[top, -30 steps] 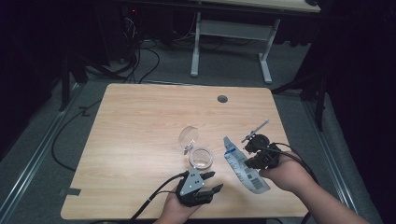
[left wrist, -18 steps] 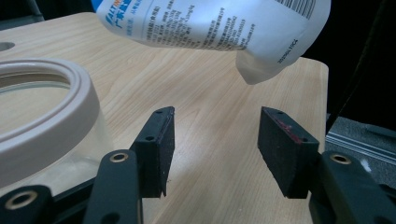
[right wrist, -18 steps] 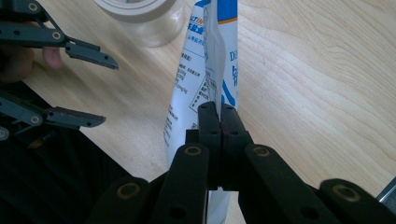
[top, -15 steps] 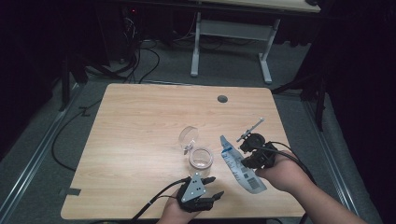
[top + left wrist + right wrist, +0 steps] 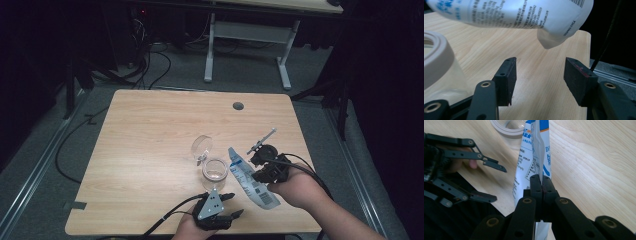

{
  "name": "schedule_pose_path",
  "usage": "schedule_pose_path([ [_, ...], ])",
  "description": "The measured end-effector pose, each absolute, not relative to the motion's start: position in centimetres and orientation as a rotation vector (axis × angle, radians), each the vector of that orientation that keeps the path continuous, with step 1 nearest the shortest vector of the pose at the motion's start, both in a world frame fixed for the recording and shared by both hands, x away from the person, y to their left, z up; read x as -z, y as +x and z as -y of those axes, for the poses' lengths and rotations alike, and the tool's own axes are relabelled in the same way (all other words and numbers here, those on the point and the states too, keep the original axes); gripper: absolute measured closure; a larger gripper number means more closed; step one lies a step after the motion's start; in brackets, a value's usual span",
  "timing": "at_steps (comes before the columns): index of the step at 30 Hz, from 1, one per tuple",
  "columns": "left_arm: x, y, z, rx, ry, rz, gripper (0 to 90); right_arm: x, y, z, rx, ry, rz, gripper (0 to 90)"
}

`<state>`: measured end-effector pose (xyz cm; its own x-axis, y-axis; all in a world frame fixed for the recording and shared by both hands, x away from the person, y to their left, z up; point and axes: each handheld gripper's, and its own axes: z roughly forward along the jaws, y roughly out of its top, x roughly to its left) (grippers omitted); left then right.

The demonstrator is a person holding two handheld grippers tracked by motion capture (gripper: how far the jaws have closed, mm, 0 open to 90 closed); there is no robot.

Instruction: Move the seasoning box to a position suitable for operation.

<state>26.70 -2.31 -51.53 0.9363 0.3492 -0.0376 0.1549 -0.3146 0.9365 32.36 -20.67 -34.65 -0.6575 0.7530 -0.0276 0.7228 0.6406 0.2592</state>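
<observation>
**My right gripper pinches the pouch while my left one waits open**

From the high view, I see the wooden table [image 5: 150, 145] in the middle of the picture. My left gripper [image 5: 227, 207] is at the bottom, a bit right of the middle. Its jaws are apart and have just been opening, with nothing between them. Just above it stands a glass jar [image 5: 215, 171]. The jar's round lid [image 5: 201, 147] is flipped open and leans up and to the left. My right gripper [image 5: 264, 167] is to the right of the jar. It holds a white and blue pouch [image 5: 250, 180] that slants from beside the jar down toward the lower right.

In the left gripper view, my two black jaws stand wide apart at the bottom, over bare table [image 5: 539, 72]. The jar [image 5: 441, 72] is at the left edge, outside the jaws. The pouch [image 5: 524, 12] hangs across the top of the picture, above the table and not touching my jaws.

In the right gripper view, my jaws are pressed tight together in the middle, clamped on the pouch [image 5: 534, 155], which sticks up between them. The jar's rim [image 5: 506, 127] is at the top, behind the pouch. My left gripper [image 5: 491, 180] is at the left, with its fingers spread.
</observation>
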Motion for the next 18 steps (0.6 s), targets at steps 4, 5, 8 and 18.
schedule_pose_path([
  [4,51.6,26.5,2.6,-0.208,1.903,-0.351,43.0,34.8,32.3,20.1,-0.338,1.236,-2.727,90.0],
  [5,51.6,26.5,2.7,-0.209,1.902,-0.349,42.7,34.8,32.3,20.0,-0.341,1.235,-2.728,90.0],
  [8,51.6,26.5,2.8,-0.210,1.900,-0.347,42.3,34.8,32.2,19.5,-0.343,1.221,-2.737,90.0],
  [18,51.9,26.6,3.4,-0.198,1.897,-0.352,38.6,34.3,31.6,17.9,-0.367,1.191,-2.754,90.0],
])
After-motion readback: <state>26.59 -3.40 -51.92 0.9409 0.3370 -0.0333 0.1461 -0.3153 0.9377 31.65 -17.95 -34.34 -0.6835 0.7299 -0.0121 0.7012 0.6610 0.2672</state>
